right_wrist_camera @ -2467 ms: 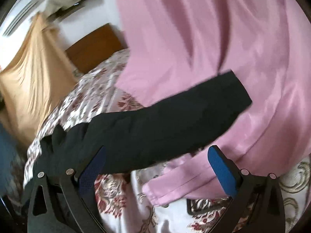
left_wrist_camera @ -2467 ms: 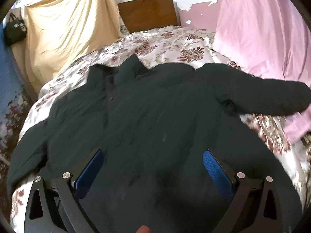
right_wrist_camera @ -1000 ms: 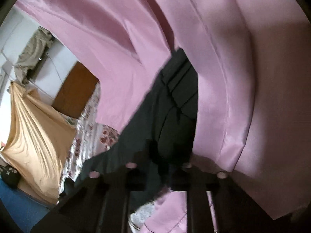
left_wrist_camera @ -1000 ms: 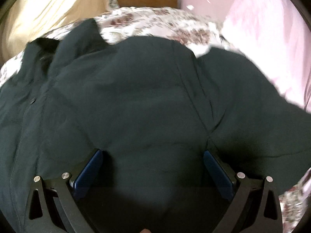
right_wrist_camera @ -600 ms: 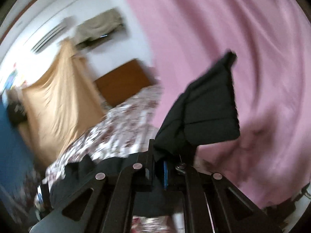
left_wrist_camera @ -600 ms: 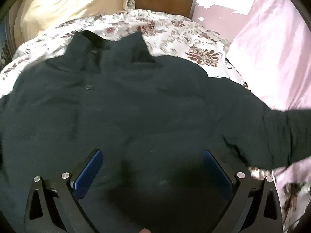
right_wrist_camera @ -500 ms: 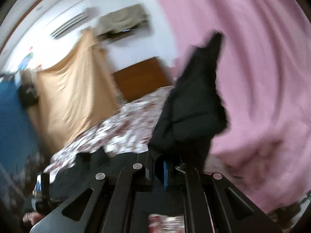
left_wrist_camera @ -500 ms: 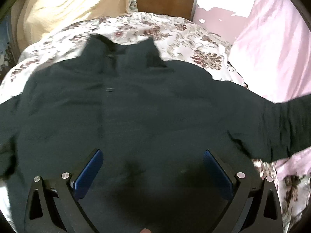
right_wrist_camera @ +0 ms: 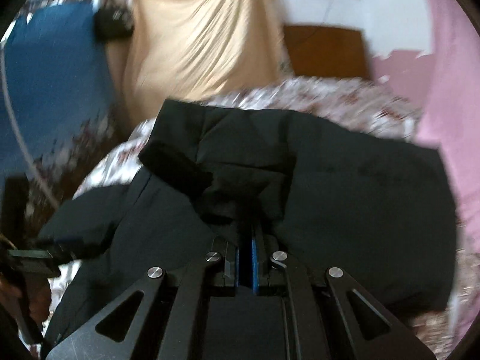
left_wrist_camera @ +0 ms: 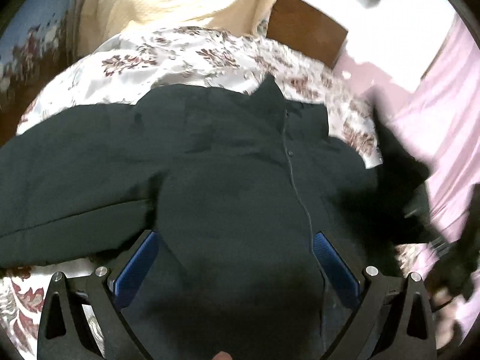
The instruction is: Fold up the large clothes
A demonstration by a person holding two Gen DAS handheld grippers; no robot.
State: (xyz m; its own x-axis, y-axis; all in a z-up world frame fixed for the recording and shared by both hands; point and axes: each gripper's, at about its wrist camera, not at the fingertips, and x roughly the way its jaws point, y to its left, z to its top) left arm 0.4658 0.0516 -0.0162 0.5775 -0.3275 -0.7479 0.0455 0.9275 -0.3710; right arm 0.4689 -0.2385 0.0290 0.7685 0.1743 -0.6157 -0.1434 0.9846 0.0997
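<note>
I have the dark jacket [left_wrist_camera: 234, 162] spread face up on the floral bedspread [left_wrist_camera: 168, 66], its collar toward the wooden headboard [left_wrist_camera: 306, 27] and its hem toward me. My right claw [right_wrist_camera: 249, 249] is pressed together on the jacket's right sleeve [right_wrist_camera: 210, 156], pinching the fabric a little below the cuff, and the sleeve is draped in over the chest with the cuff pointing away from the pink curtain [right_wrist_camera: 450, 90]. My left claw [left_wrist_camera: 234, 267] hangs spread wide just above the lower front of the jacket, gripping nothing, with the placket line running up past its right finger.

To do this sleeve fold well, I judge I should carry the cuff across until the sleeve lies flat and straight over the chest, with the crease at the shoulder seam, and only then let go. Lowering before releasing should stop the padded sleeve springing back. The left claw could press the body down near the placket so the jacket does not slide toward the headboard.

I see no container here; the only bag is a small dark one [right_wrist_camera: 114, 24] hanging beside the beige cloth [right_wrist_camera: 204, 39], and I cannot tell what it holds.
</note>
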